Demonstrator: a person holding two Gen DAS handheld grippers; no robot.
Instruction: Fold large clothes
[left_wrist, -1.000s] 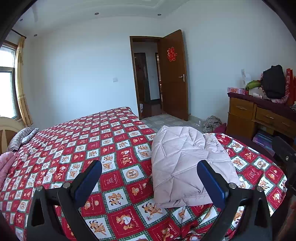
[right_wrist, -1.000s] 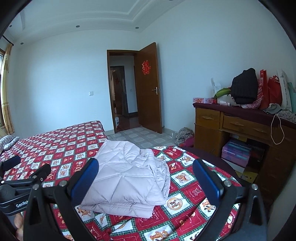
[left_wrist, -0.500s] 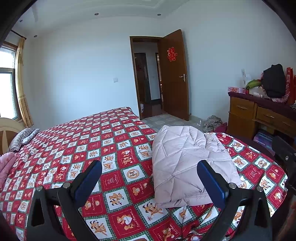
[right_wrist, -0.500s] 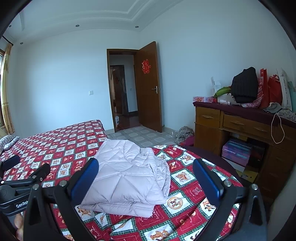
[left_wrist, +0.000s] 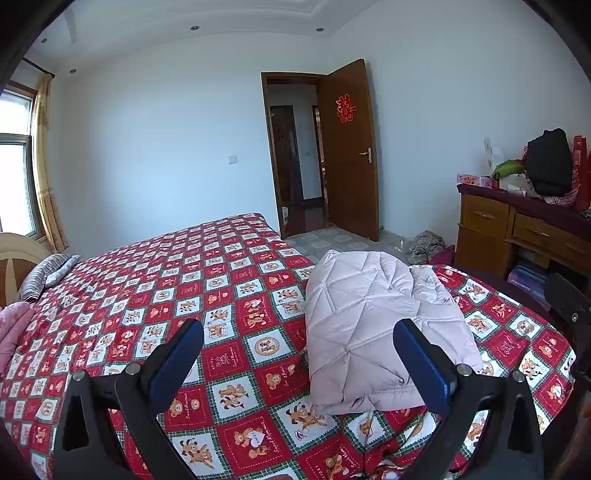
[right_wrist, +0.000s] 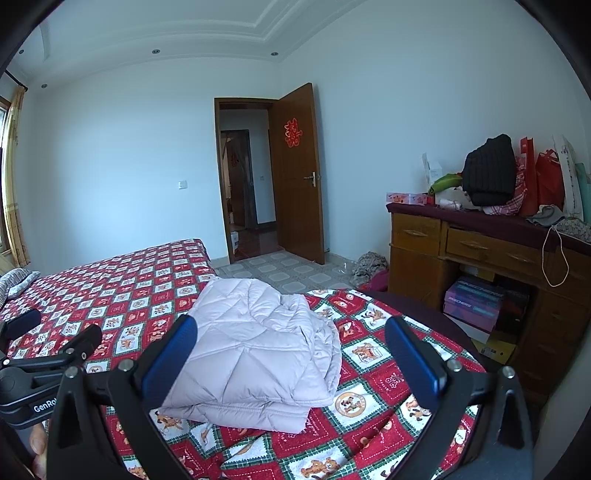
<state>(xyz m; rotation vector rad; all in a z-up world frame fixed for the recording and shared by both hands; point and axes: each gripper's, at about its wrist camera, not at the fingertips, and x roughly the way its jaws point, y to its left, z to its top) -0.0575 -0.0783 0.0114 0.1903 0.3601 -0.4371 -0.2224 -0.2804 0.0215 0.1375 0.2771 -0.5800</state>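
Note:
A pale lilac quilted jacket (left_wrist: 373, 325) lies folded into a thick bundle near the foot corner of the bed (left_wrist: 177, 295), also shown as jacket (right_wrist: 258, 343) in the right wrist view. My left gripper (left_wrist: 297, 362) hovers open above the red patterned bedspread, its right finger in front of the jacket's near edge, holding nothing. My right gripper (right_wrist: 290, 360) is open too, raised in front of the bundle and apart from it. The left gripper's body (right_wrist: 40, 376) shows at the left edge of the right wrist view.
A wooden dresser (right_wrist: 480, 251) piled with bags and a black garment stands right of the bed, boxes under it. An open brown door (left_wrist: 351, 147) leads out. A striped pillow (left_wrist: 44, 277) and pink cloth (left_wrist: 11, 328) lie at the bed's left.
Both views have drifted only slightly; the jacket stays folded in place and both grippers remain open and empty.

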